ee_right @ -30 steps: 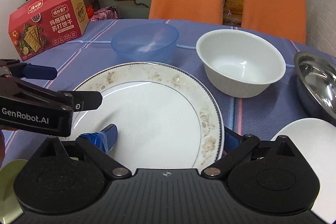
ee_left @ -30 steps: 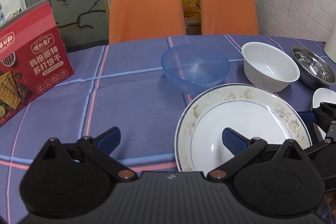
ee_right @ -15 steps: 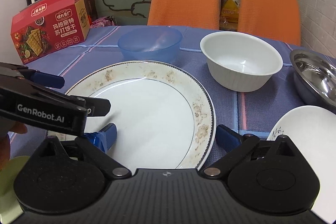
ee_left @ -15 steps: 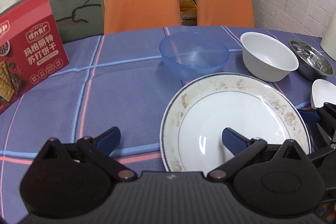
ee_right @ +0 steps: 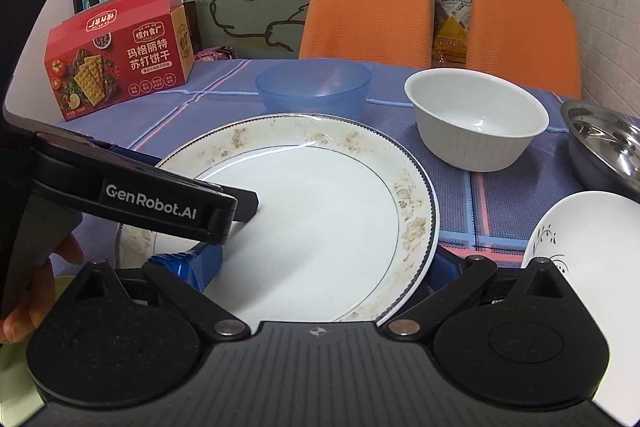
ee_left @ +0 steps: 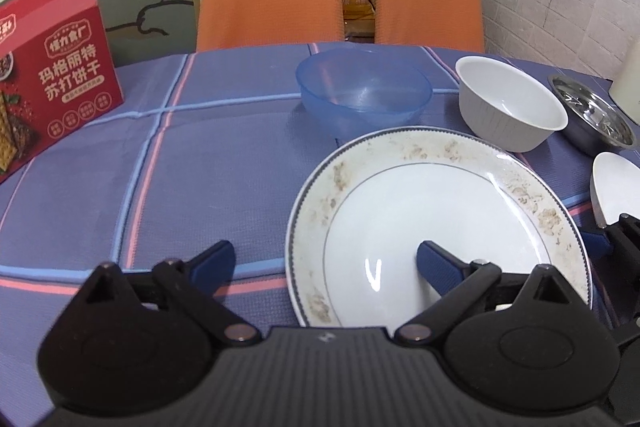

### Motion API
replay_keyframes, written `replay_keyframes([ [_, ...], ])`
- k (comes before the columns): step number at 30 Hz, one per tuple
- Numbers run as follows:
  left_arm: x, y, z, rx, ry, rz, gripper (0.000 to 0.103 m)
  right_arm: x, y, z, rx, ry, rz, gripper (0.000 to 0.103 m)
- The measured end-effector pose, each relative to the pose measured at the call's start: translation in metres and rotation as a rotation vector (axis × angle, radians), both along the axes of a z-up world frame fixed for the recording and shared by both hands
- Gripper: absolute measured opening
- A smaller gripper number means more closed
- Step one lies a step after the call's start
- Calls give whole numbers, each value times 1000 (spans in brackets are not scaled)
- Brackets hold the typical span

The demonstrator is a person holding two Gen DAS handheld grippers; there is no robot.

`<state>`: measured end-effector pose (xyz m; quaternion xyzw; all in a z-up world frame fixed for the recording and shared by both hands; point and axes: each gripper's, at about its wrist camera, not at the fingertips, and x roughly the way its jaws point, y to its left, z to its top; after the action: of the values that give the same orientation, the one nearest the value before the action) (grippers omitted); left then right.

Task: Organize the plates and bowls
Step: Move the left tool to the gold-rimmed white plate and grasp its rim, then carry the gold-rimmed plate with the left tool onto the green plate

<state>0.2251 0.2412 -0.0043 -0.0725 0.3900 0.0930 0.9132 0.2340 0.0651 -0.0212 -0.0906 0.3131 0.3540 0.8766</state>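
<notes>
Two tongs, left tongs point(ee_left: 324, 263) and right tongs point(ee_right: 320, 263), are held wide open, gripping nothing, astride the big plate point(ee_right: 312, 211). Its rims should be pinched gently, level, clear of the blue bowl point(ee_right: 314, 83) behind the plate.

- The left tongs point(ee_left: 324, 263) stand spread wide above a bench point(ee_left: 224, 163) covered in blue checked cloth.
- Their right finger point(ee_left: 438, 263) lies over a large floral-rimmed plate point(ee_left: 432, 203); the left finger point(ee_left: 212, 261) is off its rim.
- Beyond the plate sits a blue plastic bowl point(ee_left: 362, 93), with a white bowl point(ee_left: 508, 107) to its right.
- Far right: a steel bowl point(ee_left: 596, 119) and a small white dish point(ee_left: 616, 187).
- Far left stands a red cracker box point(ee_left: 52, 67).
</notes>
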Motion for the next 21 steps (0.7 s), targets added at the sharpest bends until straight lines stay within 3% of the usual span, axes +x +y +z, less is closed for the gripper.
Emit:
replay_keyframes([
  [3, 1, -10, 6, -38, -10, -41, 66, -1, 6, 3, -15, 14, -30, 89],
  [7, 5, -6, 11, -91, 14, -24, 60, 3, -1, 11, 37, 73, -69, 88],
  [15, -18, -17, 40, -62, -56, -32, 60, -25, -7, 35, 53, -2, -74, 89],
  [21, -66, -20, 56, -63, -91, -16, 60, -66, -16, 50, 82, -22, -40, 89],
])
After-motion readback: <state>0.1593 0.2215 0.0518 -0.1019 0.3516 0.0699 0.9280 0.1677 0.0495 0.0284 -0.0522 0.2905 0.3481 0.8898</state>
